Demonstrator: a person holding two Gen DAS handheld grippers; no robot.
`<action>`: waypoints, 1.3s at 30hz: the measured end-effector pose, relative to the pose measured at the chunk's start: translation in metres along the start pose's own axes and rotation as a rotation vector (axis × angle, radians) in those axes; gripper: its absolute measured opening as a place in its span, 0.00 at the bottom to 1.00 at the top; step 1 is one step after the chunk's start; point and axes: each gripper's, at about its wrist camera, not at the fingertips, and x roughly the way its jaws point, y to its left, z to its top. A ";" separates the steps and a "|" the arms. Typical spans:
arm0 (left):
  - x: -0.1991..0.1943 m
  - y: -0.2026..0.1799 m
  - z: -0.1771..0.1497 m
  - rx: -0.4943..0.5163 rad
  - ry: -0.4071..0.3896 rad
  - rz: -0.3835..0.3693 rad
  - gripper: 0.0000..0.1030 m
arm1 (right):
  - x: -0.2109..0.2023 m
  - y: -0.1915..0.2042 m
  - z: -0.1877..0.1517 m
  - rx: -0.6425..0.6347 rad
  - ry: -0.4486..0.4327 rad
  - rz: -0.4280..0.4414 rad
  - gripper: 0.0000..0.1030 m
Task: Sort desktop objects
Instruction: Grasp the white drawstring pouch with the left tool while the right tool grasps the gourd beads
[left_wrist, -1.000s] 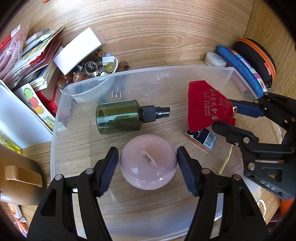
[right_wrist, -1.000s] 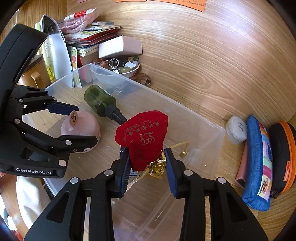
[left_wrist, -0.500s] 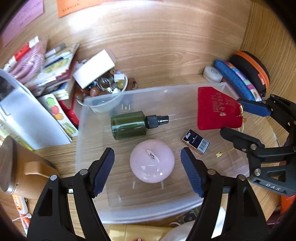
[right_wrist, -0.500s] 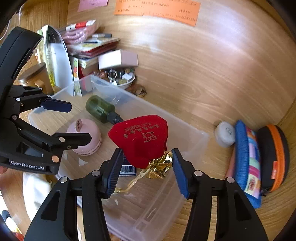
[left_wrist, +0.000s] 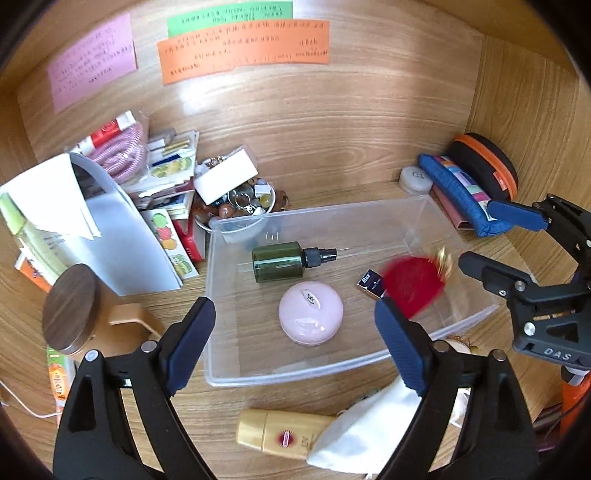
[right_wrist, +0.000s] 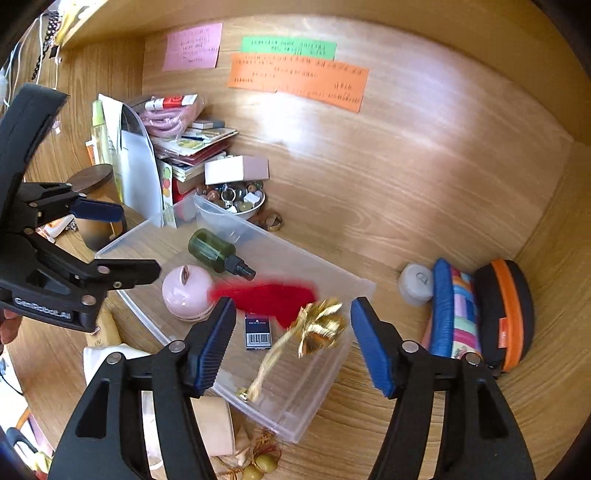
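A clear plastic bin (left_wrist: 369, 360) (right_wrist: 325, 398) holds a green spray bottle (left_wrist: 280, 263) (right_wrist: 212, 249), a pink round case (left_wrist: 310, 312) (right_wrist: 186, 293), a small black barcode box (left_wrist: 371, 283) (right_wrist: 258, 329) and a red pouch (left_wrist: 412, 282) (right_wrist: 269, 295) with gold tassel (right_wrist: 319, 326), blurred and falling into the bin. My left gripper (left_wrist: 295, 343) is open and empty above the bin's near side. My right gripper (right_wrist: 293, 338) is open and empty above the pouch.
Left of the bin are books, a white folder (left_wrist: 110, 236), a bowl of trinkets (left_wrist: 243, 203) and a wooden-lidded jar (left_wrist: 70, 314). Right are a white jar (right_wrist: 415, 282), a blue pencil case (right_wrist: 454, 317) and an orange-black case (right_wrist: 506, 306). A yellow tube (left_wrist: 284, 434) and white cloth (left_wrist: 365, 435) lie in front.
My right gripper opened and let go of the red pouch, which drops into the bin. Both grippers pulled up and back from the bin.
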 end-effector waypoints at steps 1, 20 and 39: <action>-0.002 0.000 -0.001 0.000 -0.003 0.003 0.86 | -0.001 0.000 0.000 -0.001 -0.001 0.001 0.59; -0.029 -0.012 -0.050 -0.004 -0.018 -0.038 0.87 | -0.046 -0.016 -0.036 0.127 -0.038 0.048 0.60; -0.004 -0.067 -0.113 0.091 0.089 -0.127 0.87 | -0.033 -0.002 -0.117 0.179 0.105 0.113 0.62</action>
